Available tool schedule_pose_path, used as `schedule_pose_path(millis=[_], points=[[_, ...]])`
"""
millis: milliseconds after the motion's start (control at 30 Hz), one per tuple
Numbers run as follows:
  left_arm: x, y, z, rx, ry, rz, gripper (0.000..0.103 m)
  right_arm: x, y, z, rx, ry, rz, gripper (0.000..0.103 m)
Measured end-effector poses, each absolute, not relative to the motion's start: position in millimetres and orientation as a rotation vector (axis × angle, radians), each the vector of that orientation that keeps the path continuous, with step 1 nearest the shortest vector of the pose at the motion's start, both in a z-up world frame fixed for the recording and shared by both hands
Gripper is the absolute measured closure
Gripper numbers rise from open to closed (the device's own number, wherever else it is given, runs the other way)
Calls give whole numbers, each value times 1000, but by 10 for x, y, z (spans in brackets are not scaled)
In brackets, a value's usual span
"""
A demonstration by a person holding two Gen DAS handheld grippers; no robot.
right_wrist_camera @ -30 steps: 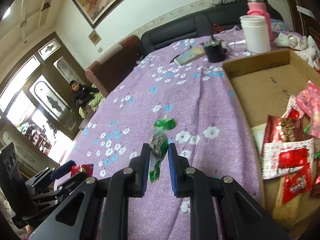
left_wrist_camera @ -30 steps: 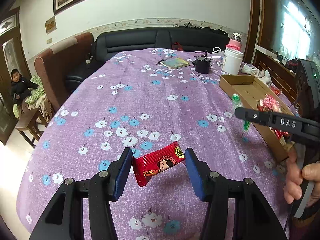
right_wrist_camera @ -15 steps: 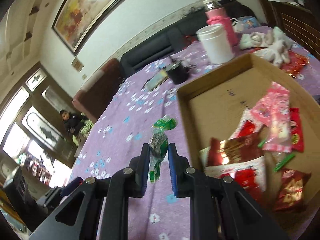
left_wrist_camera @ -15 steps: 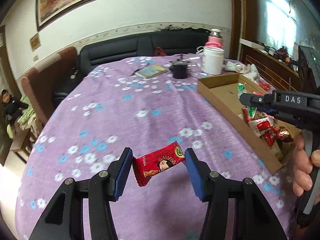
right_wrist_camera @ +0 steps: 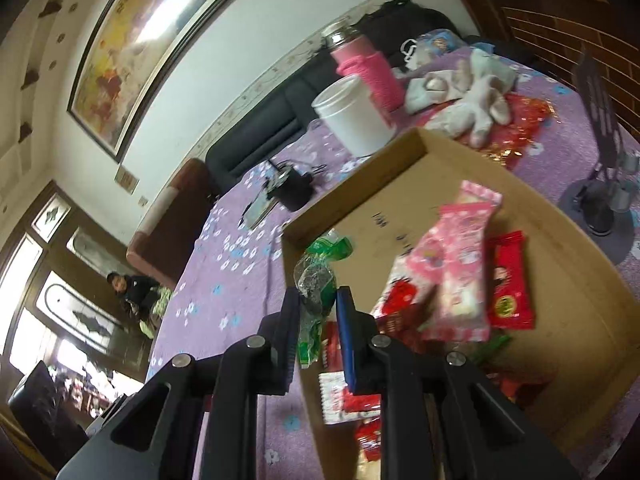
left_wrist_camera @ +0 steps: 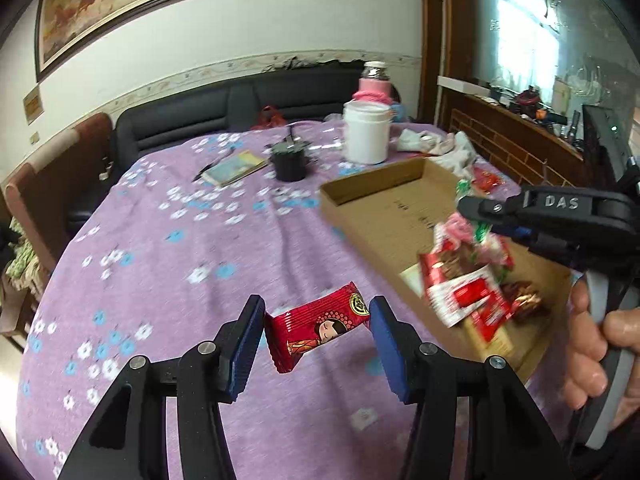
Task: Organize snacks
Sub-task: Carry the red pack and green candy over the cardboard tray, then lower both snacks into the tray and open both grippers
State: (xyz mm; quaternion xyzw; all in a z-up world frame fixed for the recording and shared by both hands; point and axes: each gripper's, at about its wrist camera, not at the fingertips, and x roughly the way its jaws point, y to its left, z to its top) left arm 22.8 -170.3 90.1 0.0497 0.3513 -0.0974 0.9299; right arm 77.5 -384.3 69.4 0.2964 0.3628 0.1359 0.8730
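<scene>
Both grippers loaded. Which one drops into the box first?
Right. The right gripper already holds its green candy over the cardboard box; the left gripper's red snack is over tablecloth.

Ahead of the jaws, the surface carries a purple floral cloth. Far ahead on it stand a white jar, a pink-sleeved bottle just behind the jar, a black cup and a book lying flat. Grey gloves lie ahead and right. Beyond: black sofa, framed painting.
</scene>
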Motion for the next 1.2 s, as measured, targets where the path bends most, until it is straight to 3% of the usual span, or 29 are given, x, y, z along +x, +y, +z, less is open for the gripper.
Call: schedule_pose_path(millis=[500, 1200], points=[[466, -2815, 582, 94, 805, -432, 46, 860, -4357, 482, 659, 838, 66, 86], [377, -2822, 501, 163, 699, -408, 46, 961, -4122, 319, 566, 922, 52, 86]])
